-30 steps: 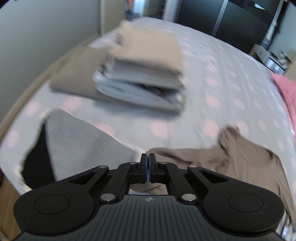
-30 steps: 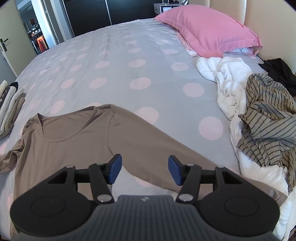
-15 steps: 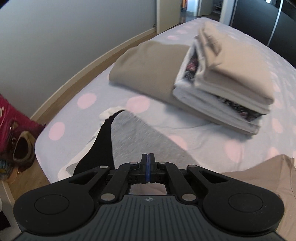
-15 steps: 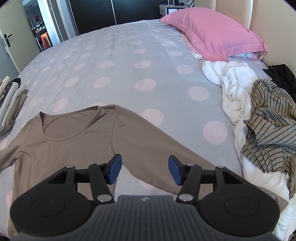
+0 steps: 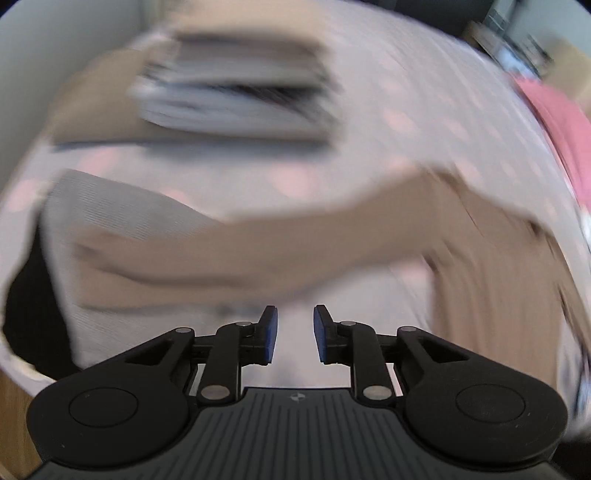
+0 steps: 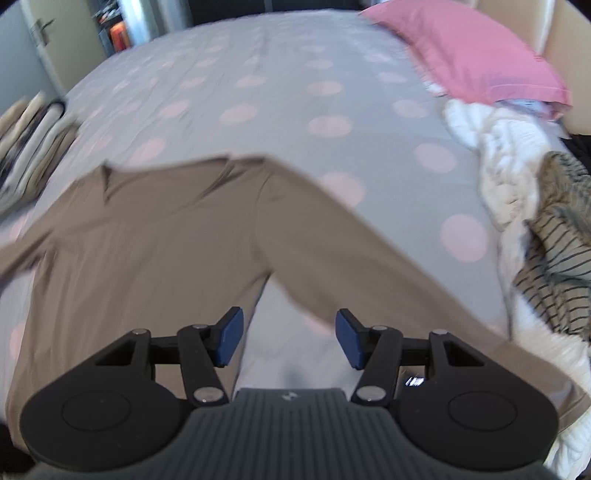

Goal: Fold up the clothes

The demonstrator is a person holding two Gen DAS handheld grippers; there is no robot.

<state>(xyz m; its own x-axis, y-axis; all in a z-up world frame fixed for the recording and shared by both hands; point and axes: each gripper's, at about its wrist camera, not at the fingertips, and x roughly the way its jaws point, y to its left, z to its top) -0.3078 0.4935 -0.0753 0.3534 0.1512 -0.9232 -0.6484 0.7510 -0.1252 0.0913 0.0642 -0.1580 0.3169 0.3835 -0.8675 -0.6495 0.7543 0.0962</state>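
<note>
A taupe long-sleeved top point(image 6: 155, 236) lies spread flat, front up, on the bed near its foot edge, its scooped neckline toward the middle of the bed and its two sleeves reaching out to either side. One sleeve point(image 6: 369, 273) runs down toward the heap of unfolded laundry and passes just ahead of the right tongs point(image 6: 289, 341), whose blue pads stand wide apart with nothing between them. In the left wrist view, which is heavily blurred, the other sleeve point(image 5: 229, 254) stretches across the frame and appears to lie partly over a grey garment point(image 5: 110, 214) with a black part at the bed's edge. The left tongs point(image 5: 294, 332) are parted by a narrow gap and hold nothing. The bed is covered by a grey sheet with pale pink dots point(image 6: 280, 74), fairly smooth. Beyond the grey garment sits a stack of folded clothes point(image 5: 232, 96) in beige, white and dark layers, resting on a flat tan piece. A pink pillow point(image 6: 469, 55) lies at the head of the bed, and next to it sit a crumpled white garment point(image 6: 506, 166) and a striped beige-and-dark garment point(image 6: 557, 258), the two touching. A pale door with a handle point(image 6: 40, 29) shows past the far corner of the bed.
</note>
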